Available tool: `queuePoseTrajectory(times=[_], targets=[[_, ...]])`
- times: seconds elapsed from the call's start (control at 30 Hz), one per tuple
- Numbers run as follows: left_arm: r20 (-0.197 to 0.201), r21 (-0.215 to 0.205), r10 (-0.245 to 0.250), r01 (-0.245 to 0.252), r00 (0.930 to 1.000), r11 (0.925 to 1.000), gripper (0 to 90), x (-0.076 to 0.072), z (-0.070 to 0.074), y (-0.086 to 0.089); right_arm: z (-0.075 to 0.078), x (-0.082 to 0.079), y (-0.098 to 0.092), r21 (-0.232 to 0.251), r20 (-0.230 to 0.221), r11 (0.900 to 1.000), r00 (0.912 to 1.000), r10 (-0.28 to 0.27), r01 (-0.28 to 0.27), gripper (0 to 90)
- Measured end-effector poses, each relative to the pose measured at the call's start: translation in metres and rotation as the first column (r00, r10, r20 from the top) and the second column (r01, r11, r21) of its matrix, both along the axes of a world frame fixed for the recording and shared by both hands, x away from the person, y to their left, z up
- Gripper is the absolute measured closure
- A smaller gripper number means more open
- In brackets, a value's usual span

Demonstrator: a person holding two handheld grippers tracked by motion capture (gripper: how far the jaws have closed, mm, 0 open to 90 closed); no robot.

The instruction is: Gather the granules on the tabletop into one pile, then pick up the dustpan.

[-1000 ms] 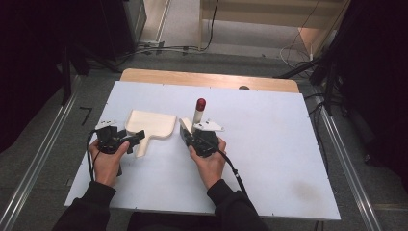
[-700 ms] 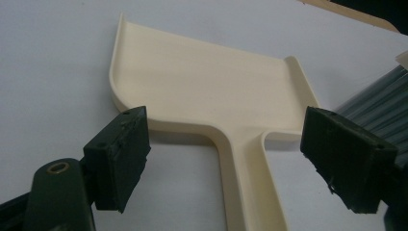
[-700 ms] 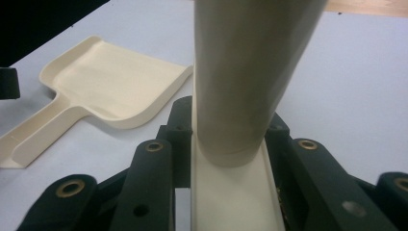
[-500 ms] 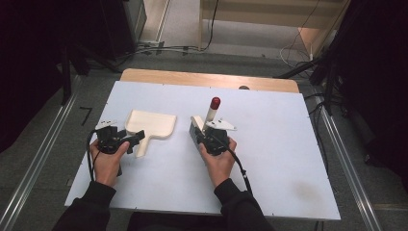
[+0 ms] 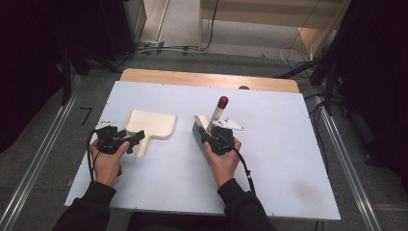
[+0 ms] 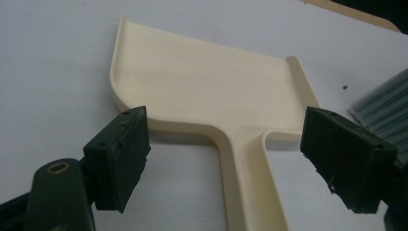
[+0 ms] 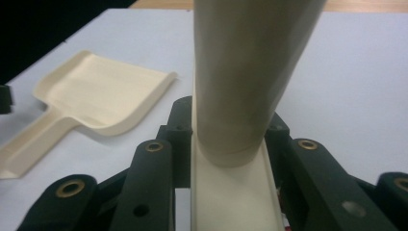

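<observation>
So from the high view, the left hand-held gripper (image 5: 131,139) sits at the left of the pale tabletop (image 5: 298,159), right at the handle of the cream dustpan (image 5: 153,123), which lies flat with its scoop pointing away from the person. That view can't really settle what the jaws are doing, but the left gripper view clears it up: the jaws are spread wide, one on each side of the dustpan's (image 6: 207,91) handle and not touching it, so it's released. That view also catches a bit of grey-blue bristles (image 6: 385,108) at its right edge and a tiny dark speck (image 6: 345,87) on the tabletop next to them.

Moving right, the right hand-held gripper (image 5: 211,130) is clenched on a cream brush (image 5: 216,111) with a red tip, the handle angling up and away. In the right gripper view the brush handle (image 7: 245,72) looms huge between the jaws and blocks most of the middle, with the dustpan (image 7: 96,91) off to its left.

Beyond the tabletop there's a wooden board (image 5: 202,79), cables (image 5: 168,48) on the floor, and metal rails (image 5: 36,163) along the sides.
</observation>
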State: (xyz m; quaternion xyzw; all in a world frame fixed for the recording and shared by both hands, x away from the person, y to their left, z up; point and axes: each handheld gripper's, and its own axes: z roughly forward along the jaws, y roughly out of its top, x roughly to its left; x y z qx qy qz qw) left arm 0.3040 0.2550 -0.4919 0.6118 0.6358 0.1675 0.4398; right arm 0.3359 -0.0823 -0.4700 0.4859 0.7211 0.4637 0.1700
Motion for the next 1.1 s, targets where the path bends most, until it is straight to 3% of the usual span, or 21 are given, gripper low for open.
queuePoseTrajectory(times=[0.23, 0.47, 0.77, 1.1], targets=[[0.006, 0.001, 0.006, -0.006, 1.0000, 1.0000, 18.1, 0.000, 0.000, 0.000, 0.014, -0.002, -0.003, 0.012, 0.025, 0.999, 0.9988, 0.041, -0.042, 64.2], [0.012, 0.004, 0.017, -0.017, 0.9998, 0.9998, 16.8, -0.001, 0.001, 0.001, 0.026, 0.002, -0.015, -0.001, 0.067, 0.999, 0.9968, 0.045, -0.045, 64.2], [0.012, -0.001, 0.026, -0.026, 0.9996, 0.9997, 14.2, -0.002, 0.002, 0.000, 0.035, 0.009, -0.043, 0.006, 0.125, 1.000, 0.9921, -0.003, 0.003, 64.2], [0.039, 0.052, 0.054, -0.056, 0.9978, 0.9970, 13.4, -0.003, 0.003, -0.003, 0.031, 0.019, -0.069, -0.043, 0.134, 0.998, 0.9900, -0.045, 0.051, 64.1]])
